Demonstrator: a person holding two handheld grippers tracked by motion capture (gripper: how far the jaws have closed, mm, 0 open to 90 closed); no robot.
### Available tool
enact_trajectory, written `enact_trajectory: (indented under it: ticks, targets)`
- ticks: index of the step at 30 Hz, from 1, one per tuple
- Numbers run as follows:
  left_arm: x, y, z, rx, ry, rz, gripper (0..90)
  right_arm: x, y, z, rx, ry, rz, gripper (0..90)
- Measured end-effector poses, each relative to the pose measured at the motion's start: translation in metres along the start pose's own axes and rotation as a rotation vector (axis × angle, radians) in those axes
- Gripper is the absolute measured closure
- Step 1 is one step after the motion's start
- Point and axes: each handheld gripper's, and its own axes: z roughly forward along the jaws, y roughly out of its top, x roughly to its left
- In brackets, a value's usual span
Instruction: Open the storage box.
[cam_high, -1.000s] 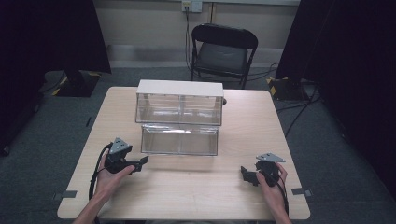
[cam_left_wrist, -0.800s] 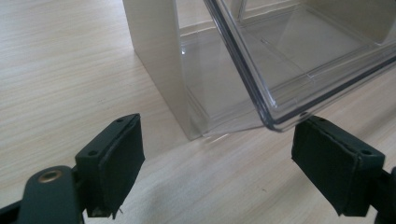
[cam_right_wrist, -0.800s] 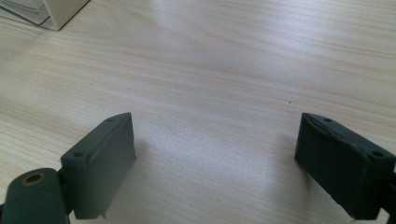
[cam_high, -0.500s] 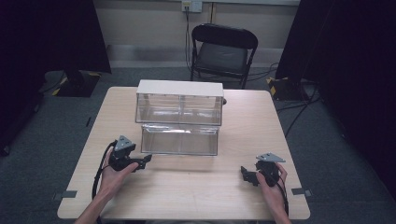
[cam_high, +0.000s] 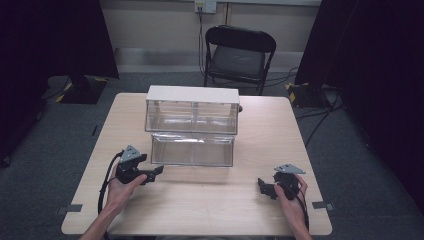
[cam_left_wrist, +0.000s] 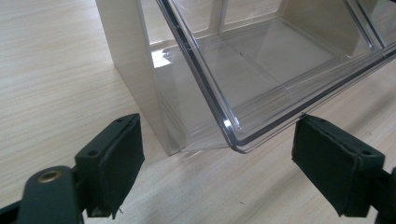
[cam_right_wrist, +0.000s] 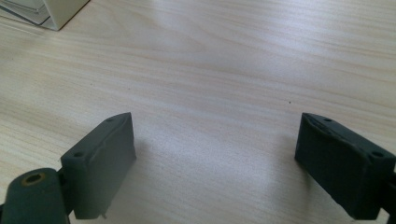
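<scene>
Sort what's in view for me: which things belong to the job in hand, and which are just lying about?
Likely in the job:
- clear drawer, pulled out
- drawer cabinet
- left gripper, open, at the drawer's corner
- right gripper, open over bare table

Just about:
- folding chair
- floor cables

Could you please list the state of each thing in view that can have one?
Lower drawer: pulled out, empty.
Upper drawer: pushed in.
Left gripper: jaws open, at the lower drawer's corner.
Right gripper: jaws open, over bare table.
Folding chair: unfolded, empty.
</scene>
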Motion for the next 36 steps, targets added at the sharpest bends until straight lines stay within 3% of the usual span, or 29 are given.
enact_trajectory:
  ticks: [20, 28, 36]
  targets:
    - [-0.0012, 0.0000, -0.0039, -0.026, -0.021, -0.009, 16.9, 0.0000, 0.0000, 0.0000, 0.000, 0.000, 0.000, 11.4]
    - [-0.0013, 0.0006, -0.0043, -0.032, -0.013, 0.002, 15.9, 0.0000, 0.0000, 0.0000, 0.000, 0.000, 0.000, 11.4]
    - [-0.0004, 0.0020, -0.0059, -0.046, -0.009, -0.015, 15.8, 0.0000, 0.0000, 0.0000, 0.000, 0.000, 0.000, 11.4]
